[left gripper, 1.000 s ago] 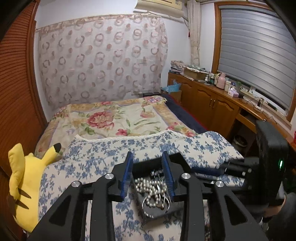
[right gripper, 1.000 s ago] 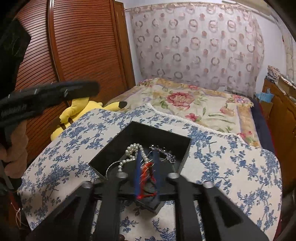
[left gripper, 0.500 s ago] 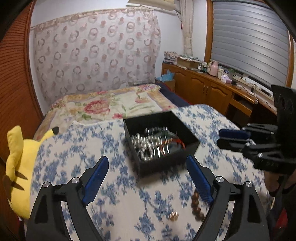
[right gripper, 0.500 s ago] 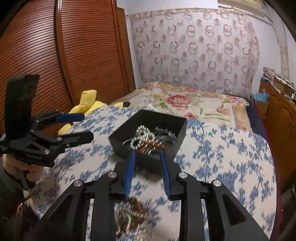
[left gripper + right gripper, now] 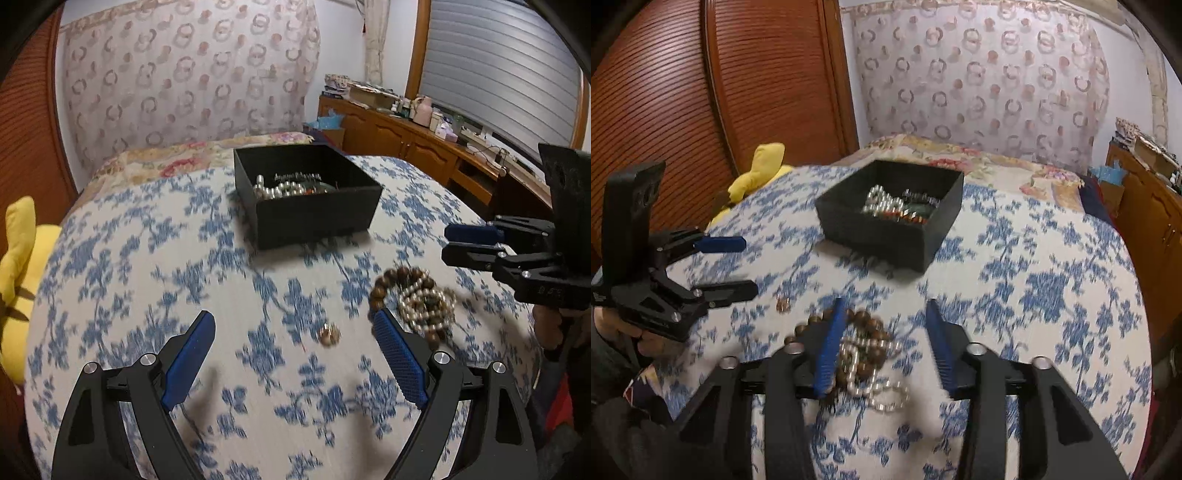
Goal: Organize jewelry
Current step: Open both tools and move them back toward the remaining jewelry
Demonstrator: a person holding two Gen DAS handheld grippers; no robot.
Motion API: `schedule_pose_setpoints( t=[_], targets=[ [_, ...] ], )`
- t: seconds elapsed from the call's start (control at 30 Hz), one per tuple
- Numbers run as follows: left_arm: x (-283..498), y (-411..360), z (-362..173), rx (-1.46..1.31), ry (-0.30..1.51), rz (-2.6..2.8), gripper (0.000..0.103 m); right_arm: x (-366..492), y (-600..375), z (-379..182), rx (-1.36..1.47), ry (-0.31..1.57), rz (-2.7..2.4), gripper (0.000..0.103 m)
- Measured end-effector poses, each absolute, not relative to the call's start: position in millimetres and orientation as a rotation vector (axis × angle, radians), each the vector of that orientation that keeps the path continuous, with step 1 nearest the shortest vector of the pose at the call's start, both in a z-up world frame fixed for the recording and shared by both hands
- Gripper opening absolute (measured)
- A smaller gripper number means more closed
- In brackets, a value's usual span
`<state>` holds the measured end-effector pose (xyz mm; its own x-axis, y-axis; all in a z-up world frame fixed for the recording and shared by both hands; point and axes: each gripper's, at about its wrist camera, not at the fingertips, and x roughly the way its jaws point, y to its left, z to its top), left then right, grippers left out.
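Observation:
A black open box [image 5: 314, 218] [image 5: 886, 236] sits on the blue floral cloth and holds pearl beads and other jewelry. Nearer me lies a pile of brown wooden beads and pearl beads [image 5: 417, 299] [image 5: 868, 350]. A small gold ring [image 5: 328, 334] [image 5: 783, 303] lies to its left. My left gripper [image 5: 291, 354] is open and empty above the cloth, with the ring between its fingers. My right gripper [image 5: 884, 347] is open and empty over the bead pile. It also shows at the right of the left wrist view [image 5: 469, 243].
A yellow plush toy [image 5: 18, 273] [image 5: 757, 170] lies at the bed's left edge. A wooden louvred wardrobe [image 5: 701, 92] stands to the left. A wooden cabinet [image 5: 406, 144] with clutter runs along the right under the window. A floral quilt [image 5: 979, 158] lies beyond the box.
Both grippers have pulled back from the box and opened wide. The right gripper let go of the red cord jewelry in the box. The bead pile and ring have come into view.

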<state>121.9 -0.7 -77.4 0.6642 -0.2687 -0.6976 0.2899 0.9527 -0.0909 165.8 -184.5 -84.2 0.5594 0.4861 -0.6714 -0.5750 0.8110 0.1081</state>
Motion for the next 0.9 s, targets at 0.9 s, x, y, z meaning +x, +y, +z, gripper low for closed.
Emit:
schedule_pose_setpoints(
  t=[0.9],
  targets=[
    [106.4, 3.6, -89.5, 0.021, 0.817, -0.312, 0.084, 137.4, -167.4, -122.2, -0.343, 0.826, 0.636, 0.02]
  ],
)
